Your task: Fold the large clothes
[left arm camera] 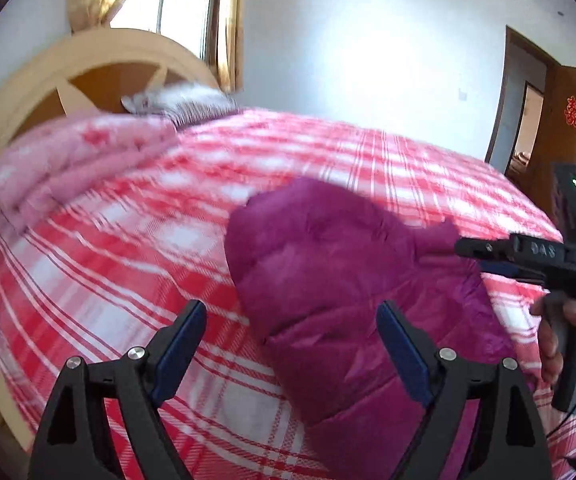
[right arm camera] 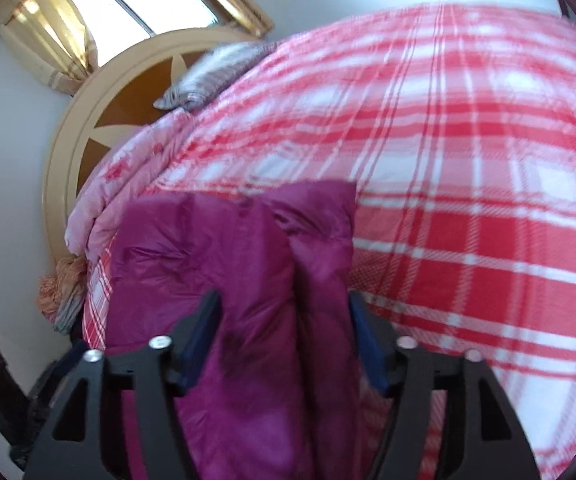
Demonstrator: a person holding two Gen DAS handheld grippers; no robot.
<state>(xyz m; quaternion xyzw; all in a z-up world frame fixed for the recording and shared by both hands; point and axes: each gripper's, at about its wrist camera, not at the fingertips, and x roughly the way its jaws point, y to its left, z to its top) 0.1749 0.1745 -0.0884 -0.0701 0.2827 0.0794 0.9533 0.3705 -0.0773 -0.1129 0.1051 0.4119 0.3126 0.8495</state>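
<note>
A magenta puffy jacket (left arm camera: pixel 327 264) lies folded lengthwise on the red-and-white plaid bed (left arm camera: pixel 128 240). My left gripper (left arm camera: pixel 291 316) hovers open over the jacket's left edge; nothing is pressed between its blue pads. In the right wrist view the jacket (right arm camera: pixel 216 264) runs away from me in two padded ridges. My right gripper (right arm camera: pixel 284 312) stands open astride it, with the fabric filling the gap and its pads apart from it. From the left wrist view the right gripper (left arm camera: pixel 471 256) reaches in from the right over the jacket, held by a person's hand (left arm camera: pixel 567 320).
A folded pink quilt (left arm camera: pixel 68 160) and a striped pillow (left arm camera: pixel 184 100) lie by the round wooden headboard (left arm camera: pixel 48 80). Plaid sheet (right arm camera: pixel 467 200) stretches wide to the right. An open brown door (left arm camera: pixel 567 120) stands far right. Bunched cloth (right arm camera: pixel 64 280) hangs off the bed's left side.
</note>
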